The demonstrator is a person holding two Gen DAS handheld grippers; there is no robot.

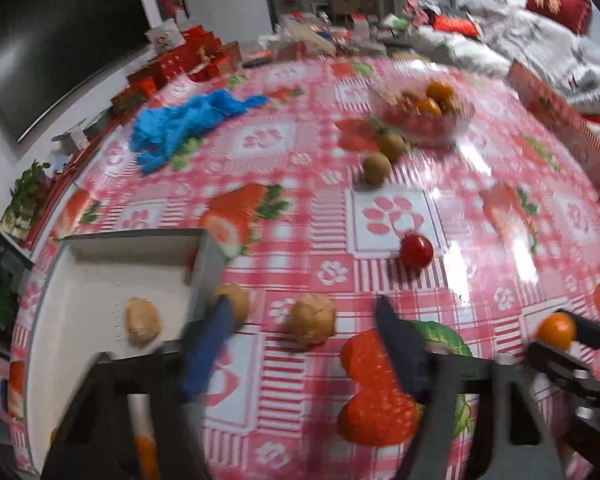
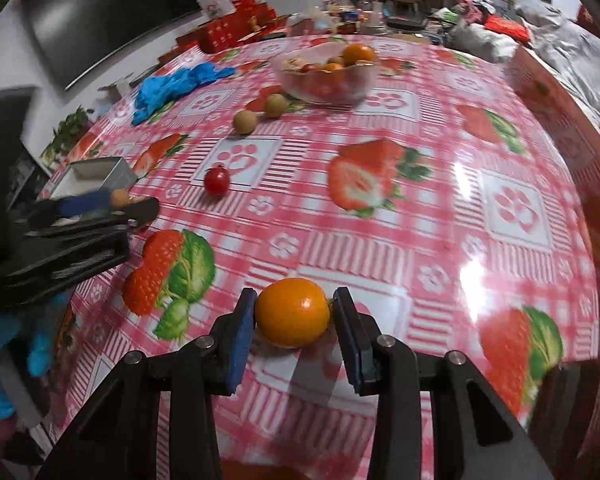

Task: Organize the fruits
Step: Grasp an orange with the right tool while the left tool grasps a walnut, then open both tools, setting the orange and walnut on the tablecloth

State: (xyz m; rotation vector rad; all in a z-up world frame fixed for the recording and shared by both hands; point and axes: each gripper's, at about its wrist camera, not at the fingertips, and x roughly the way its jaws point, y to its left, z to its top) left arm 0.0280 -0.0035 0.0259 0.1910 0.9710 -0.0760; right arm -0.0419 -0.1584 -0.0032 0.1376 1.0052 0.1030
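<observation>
My right gripper point(image 2: 295, 297) is shut on a small orange fruit point(image 2: 292, 314) just above the strawberry-print tablecloth; its blue pads touch both sides. In the left wrist view the same fruit point(image 1: 556, 330) shows at the right edge. My left gripper point(image 1: 304, 308) is open, its fingers standing either side of a tan round fruit point(image 1: 312, 324) on the cloth, with a gap on each side. A second tan fruit point(image 1: 238, 300) lies behind the left finger, beside a white box point(image 1: 100, 272) that holds a third point(image 1: 142, 318).
A red cherry tomato point(image 1: 416, 251) lies mid-table. Two brown-green fruits point(image 1: 377, 168) sit before a glass bowl point(image 2: 364, 84) of mixed fruit. A blue crumpled glove point(image 1: 180, 124) lies at the far left. A red box point(image 1: 560, 112) lines the right edge.
</observation>
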